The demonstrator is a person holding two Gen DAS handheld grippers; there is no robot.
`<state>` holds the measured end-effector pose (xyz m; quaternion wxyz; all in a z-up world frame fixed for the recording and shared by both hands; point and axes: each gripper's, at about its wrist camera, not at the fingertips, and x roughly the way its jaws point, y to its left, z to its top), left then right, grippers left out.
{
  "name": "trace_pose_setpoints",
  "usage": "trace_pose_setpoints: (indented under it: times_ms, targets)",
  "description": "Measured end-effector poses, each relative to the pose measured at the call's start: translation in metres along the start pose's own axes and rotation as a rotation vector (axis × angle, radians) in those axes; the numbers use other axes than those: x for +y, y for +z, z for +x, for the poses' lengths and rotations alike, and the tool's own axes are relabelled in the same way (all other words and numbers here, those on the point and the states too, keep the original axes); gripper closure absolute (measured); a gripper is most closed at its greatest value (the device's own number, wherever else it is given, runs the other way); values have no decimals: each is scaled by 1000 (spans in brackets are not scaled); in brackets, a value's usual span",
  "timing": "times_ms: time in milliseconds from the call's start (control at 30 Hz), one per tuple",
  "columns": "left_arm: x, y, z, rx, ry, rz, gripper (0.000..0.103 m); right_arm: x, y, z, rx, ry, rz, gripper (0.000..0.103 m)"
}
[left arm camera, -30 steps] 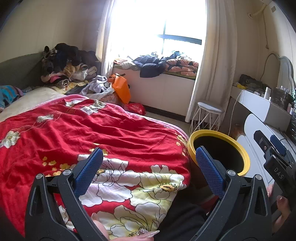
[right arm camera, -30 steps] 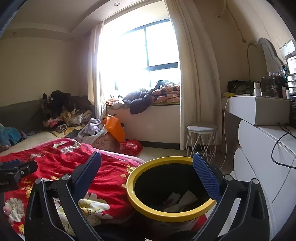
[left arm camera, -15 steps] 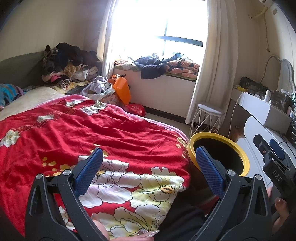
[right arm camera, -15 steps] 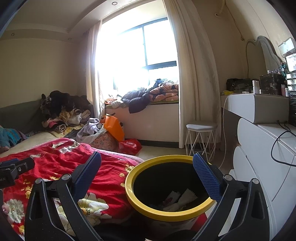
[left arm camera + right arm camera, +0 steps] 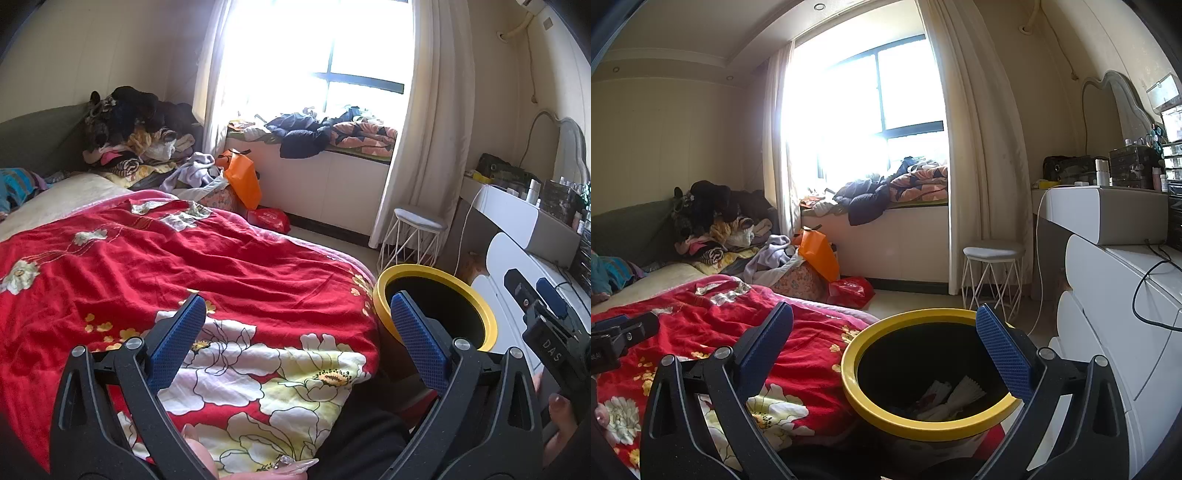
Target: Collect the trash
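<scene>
A black trash bin with a yellow rim (image 5: 886, 413) stands at the foot of the bed; white crumpled paper trash (image 5: 951, 397) lies inside it. The bin also shows in the left wrist view (image 5: 432, 271). My right gripper (image 5: 886, 345) is open and empty, held over the bin's mouth. My left gripper (image 5: 297, 338) is open and empty above the red floral bedspread (image 5: 221, 269), left of the bin. The right gripper's body shows at the left wrist view's right edge (image 5: 546, 332).
A white wire stool (image 5: 991, 280) stands by the curtain. A white dresser (image 5: 1108, 295) lines the right wall. Orange (image 5: 242, 181) and red bags (image 5: 269, 219) sit on the floor by the window bench. Clothes (image 5: 133, 133) are heaped beyond the bed.
Both views have shifted slightly; the bin sits a little lower and nearer in the right wrist view. Both grippers stay open and empty.
</scene>
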<state>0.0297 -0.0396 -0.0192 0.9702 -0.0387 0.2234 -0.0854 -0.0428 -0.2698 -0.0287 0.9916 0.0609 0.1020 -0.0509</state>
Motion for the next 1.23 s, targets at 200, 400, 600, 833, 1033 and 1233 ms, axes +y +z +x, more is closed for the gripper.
trace_pose_setpoints:
  times_ms: [200, 400, 600, 833, 1033, 1233]
  targets:
    - [-1, 1, -1, -4, 0, -2, 11, 0, -1, -1, 3, 0, 1, 6]
    - [-3, 4, 1, -1, -2, 2, 11, 0, -2, 0, 6, 3, 3, 6]
    - [-6, 3, 2, 2, 8, 9, 11, 0, -2, 0, 9, 4, 8, 6]
    - [8, 8, -4, 0, 35, -25, 11, 14, 13, 0, 1, 50, 13, 6]
    - [60, 13, -24, 3, 118, -110, 11, 62, 29, 9, 43, 198, -5, 6]
    - [188, -12, -53, 69, 479, -273, 11, 191, 32, 34, 200, 532, -97, 6]
